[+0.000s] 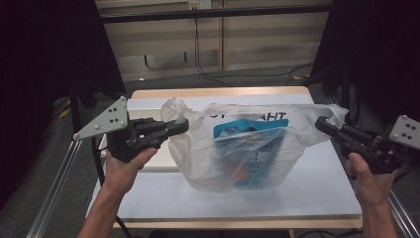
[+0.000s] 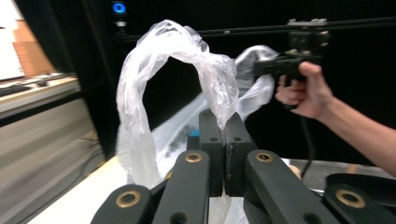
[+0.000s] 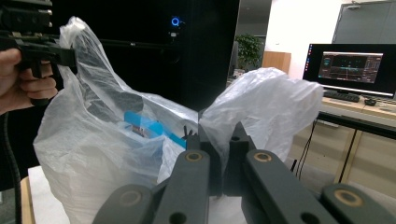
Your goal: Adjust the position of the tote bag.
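Above the blue mat (image 1: 163,196) that covers the table, I have the plastic bag (image 1: 233,148) strung between my two grippers, one handle in each. My left gripper (image 1: 184,125) is clamped tight on the left handle (image 2: 177,56) — in the left gripper view the film loops up and comes down pinched between the closed jaws. My right gripper (image 1: 319,122) is likewise closed on the right handle (image 3: 261,100), whose plastic bunches up just over its jaws. Inside the bag sits a blue packet (image 1: 250,148), showing through the film, with something orange low beside it that I cannot make out. I judge the loading and the gripping done: both handles are taken and the bag is stretched wide, its bottom at or barely off the mat — I cannot tell which. What seems left is to carry it off the mat or draw the handles together.
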The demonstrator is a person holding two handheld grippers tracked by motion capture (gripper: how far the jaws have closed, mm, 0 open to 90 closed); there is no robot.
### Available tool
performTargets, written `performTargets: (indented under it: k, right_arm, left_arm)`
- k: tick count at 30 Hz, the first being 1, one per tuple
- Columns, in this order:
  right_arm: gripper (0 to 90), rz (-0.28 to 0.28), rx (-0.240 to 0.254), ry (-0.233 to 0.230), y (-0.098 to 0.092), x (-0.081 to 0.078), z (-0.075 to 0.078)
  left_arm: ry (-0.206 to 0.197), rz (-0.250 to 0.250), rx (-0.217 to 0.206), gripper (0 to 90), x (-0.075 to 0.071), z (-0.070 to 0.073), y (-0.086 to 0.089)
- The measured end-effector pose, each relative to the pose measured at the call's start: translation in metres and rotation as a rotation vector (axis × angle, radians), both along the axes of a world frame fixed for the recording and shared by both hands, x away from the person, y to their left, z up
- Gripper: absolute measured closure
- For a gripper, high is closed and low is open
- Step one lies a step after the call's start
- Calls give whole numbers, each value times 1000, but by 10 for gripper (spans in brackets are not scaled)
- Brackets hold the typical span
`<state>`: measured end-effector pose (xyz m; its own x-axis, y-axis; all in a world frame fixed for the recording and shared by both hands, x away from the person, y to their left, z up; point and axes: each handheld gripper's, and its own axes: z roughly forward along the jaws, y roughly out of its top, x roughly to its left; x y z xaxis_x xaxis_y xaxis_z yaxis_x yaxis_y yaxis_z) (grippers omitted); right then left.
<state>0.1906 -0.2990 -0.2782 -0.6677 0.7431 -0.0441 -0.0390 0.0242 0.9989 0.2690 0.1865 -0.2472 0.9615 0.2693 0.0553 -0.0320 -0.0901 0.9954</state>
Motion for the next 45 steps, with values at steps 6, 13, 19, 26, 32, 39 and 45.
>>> performTargets:
  k: [6, 13, 19, 26, 32, 39, 45]
  right_arm:
    - [900, -34, 31, -27, -14, -2, 13]
    - [900, -60, 34, -43, -28, 3, 36]
    - [900, -51, -5, -23, -23, 8, 40]
    - [900, -67, -16, 36, -28, 11, 23]
    - [900, -67, -53, 94, -23, 18, 5]
    - [900, -91, -70, 150, -27, 23, -8]
    - [900, -94, -89, 192, -25, 27, -22]
  left_arm:
    - [18, 52, -39, 894, 8, 2, 21]
    - [10, 78, -55, 897, 10, 19, 28]
    - [51, 92, -14, 897, 15, 2, 23]
    - [86, 115, 7, 897, 21, -12, 28]
    - [120, 117, 45, 896, 26, -27, 22]
    - [161, 127, 96, 896, 26, -43, 20]
    - [193, 132, 144, 896, 29, -66, 19]
